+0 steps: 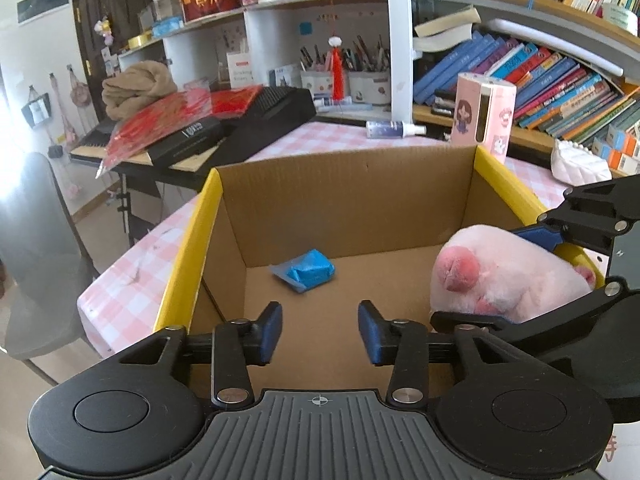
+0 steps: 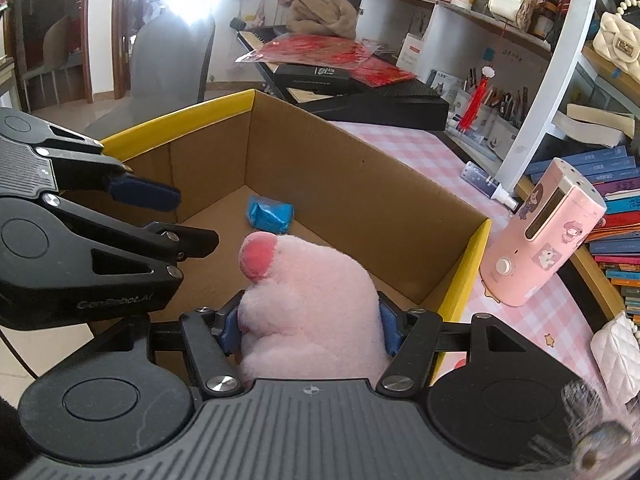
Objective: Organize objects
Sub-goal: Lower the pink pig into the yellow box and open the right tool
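An open cardboard box (image 1: 188,248) (image 2: 472,264) with yellow-edged flaps sits on the pink checked table. A crumpled blue packet (image 1: 306,270) (image 2: 269,216) lies on its floor near the far wall. My left gripper (image 1: 320,332) (image 2: 188,218) hangs over the box's near side, open, with nothing between its blue pads. The right gripper (image 2: 310,330) (image 1: 488,280) is shut on a pink plush toy (image 2: 312,292) (image 1: 508,276) with a red snout, held over the box's right side just above the floor.
A pink cylindrical device (image 1: 482,116) (image 2: 536,240) stands on the table just beyond the box, with a spray bottle (image 1: 394,129) lying near it. A black keyboard (image 1: 256,120) with red packets is behind. Bookshelves fill the right; a grey chair (image 1: 36,260) stands left.
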Demonstrator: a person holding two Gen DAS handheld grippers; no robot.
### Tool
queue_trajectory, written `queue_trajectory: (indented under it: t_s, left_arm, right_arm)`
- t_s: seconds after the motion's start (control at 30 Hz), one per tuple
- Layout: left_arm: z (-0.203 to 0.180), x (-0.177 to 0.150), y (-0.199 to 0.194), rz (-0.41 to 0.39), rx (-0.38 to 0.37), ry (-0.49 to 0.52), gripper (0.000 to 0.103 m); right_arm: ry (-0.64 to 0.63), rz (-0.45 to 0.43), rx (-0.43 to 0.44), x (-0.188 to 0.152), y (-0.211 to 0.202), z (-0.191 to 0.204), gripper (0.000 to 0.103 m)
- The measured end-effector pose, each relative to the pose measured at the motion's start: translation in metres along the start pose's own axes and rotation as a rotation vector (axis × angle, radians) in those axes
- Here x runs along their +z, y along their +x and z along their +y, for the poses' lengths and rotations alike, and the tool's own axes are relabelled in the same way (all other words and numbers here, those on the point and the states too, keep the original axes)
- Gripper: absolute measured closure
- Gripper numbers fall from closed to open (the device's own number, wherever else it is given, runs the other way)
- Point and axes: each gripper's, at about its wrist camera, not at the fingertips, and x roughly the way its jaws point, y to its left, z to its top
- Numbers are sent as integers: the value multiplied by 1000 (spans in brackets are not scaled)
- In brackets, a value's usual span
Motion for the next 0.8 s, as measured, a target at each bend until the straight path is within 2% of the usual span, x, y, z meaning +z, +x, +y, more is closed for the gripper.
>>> queue_trajectory:
  t_s: [0.13, 0.2, 0.3, 0.47, 0.8]
  left_arm:
    - [3, 0, -4, -16, 17, -18, 47]
    - [5, 0, -6, -25, 31, -32, 36]
    - [9, 0, -10, -39, 30, -50, 27]
    - [12, 0, -21, -82, 16, -59, 20]
    - [26, -6, -51, -169, -11, -96, 15]
  right_arm:
    - [3, -8, -6, 0, -1, 1, 41]
    - [3, -14, -8, -1, -2, 1, 41]
    - [12, -27, -23, -1, -4, 1, 41]
    - [14, -53, -65, -1, -11, 5, 36]
    - [63, -135, -181, 0, -45, 17, 31]
